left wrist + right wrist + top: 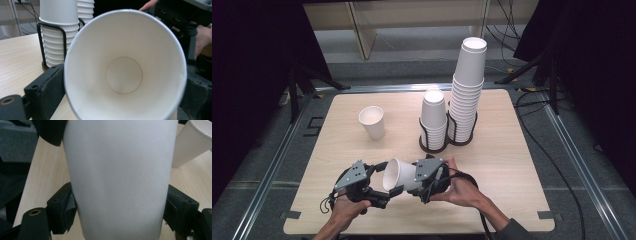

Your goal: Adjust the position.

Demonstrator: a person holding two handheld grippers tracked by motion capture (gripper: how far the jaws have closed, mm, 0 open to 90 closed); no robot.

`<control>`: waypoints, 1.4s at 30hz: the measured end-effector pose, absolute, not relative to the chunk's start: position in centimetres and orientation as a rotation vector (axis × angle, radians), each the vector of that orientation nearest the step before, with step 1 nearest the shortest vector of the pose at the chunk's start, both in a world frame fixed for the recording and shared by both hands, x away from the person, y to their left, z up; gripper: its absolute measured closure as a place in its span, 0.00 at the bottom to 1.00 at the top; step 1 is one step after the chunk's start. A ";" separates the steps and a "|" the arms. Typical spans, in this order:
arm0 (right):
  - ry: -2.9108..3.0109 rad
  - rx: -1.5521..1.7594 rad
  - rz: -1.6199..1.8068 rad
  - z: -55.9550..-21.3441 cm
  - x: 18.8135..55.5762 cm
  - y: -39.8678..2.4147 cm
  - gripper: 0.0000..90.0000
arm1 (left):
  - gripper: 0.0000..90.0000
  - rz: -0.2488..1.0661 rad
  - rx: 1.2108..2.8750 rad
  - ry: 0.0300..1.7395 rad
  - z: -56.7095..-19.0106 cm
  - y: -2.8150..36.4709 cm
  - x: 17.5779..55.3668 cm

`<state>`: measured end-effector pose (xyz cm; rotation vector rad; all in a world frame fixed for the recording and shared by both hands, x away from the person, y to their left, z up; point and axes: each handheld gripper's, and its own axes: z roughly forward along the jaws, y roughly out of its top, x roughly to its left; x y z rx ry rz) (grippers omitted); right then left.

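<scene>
A white paper cup (399, 174) lies on its side in the air above the table's front edge, between my two grippers. My right gripper (412, 177) is shut on the cup's body near the base; in the right gripper view its pads (71, 212) press both sides of the cup (120, 182). My left gripper (388, 180) faces the cup's mouth. In the left gripper view the round, unsqueezed rim of the cup (125, 70) sits between the jaws of the left gripper (125, 87), which stand open.
A single cup (372, 121) stands upright at the table's middle left. Behind the grippers, a black wire holder (447, 142) carries a short cup stack (433, 120) and a tall one (468, 90). The wooden table (512, 165) ends close in front.
</scene>
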<state>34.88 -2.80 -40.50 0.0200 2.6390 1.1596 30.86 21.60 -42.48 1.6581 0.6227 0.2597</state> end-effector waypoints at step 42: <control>2.598 0.233 1.584 -43.1 35.5 -2.0 0.23 | 0.14 0.254 1.519 0.609 -42.9 21.7 30.8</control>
